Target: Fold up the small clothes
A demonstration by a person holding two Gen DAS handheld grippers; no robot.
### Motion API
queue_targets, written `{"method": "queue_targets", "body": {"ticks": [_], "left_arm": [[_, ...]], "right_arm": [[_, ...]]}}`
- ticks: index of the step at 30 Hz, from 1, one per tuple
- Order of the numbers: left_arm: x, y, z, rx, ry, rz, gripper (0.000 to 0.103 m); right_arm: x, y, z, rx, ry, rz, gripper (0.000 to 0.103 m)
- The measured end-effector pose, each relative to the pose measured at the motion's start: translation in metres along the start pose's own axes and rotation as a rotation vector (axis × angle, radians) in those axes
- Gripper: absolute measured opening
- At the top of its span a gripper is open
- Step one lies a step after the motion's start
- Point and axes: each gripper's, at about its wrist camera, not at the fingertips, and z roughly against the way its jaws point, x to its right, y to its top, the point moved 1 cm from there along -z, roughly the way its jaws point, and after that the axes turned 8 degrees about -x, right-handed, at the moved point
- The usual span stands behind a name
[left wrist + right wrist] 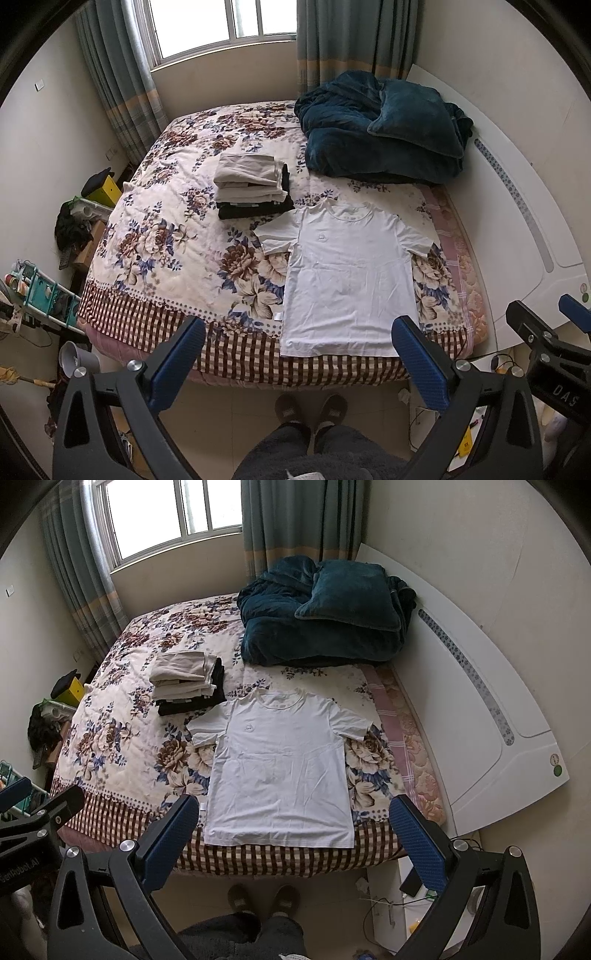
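One white T-shirt (pixel 347 280) lies flat on the bed (pixel 155 236), front up, both sleeves spread out, its bottom edge near the edge of the bed. Just behind it, to the left, sits a pile of folded clothes (pixel 253 186). A dark blue blanket (pixel 384 133) is bunched up at the far side by the headboard. The left hand-held gripper (pixel 299 354) is wide apart and holds nothing, up above the near edge of the bed. The right hand-held gripper (pixel 293 832) is wide apart and empty too. A person's feet in slippers (pixel 312 410) stand on the floor below.
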Motion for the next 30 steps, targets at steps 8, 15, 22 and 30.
{"method": "queue_targets", "body": {"ticks": [8, 15, 22, 30], "left_arm": [[0.001, 0.000, 0.001, 0.002, -0.003, -0.003, 0.103], [0.002, 0.001, 0.000, 0.000, -0.006, -0.004, 0.103], [0.002, 0.009, -0.015, -0.001, -0.013, -0.019, 0.103], [0.001, 0.047, -0.074, 0.062, 0.016, -0.047, 0.103]], "right_arm": [[-0.001, -0.002, 0.000, 0.002, -0.001, 0.002, 0.103], [-0.002, -0.003, 0.000, -0.003, 0.000, 0.002, 0.103], [-0.006, -0.006, -0.003, -0.019, -0.003, -0.014, 0.103], [-0.015, 0.012, -0.069, -0.052, -0.067, -0.075, 0.103]]}}
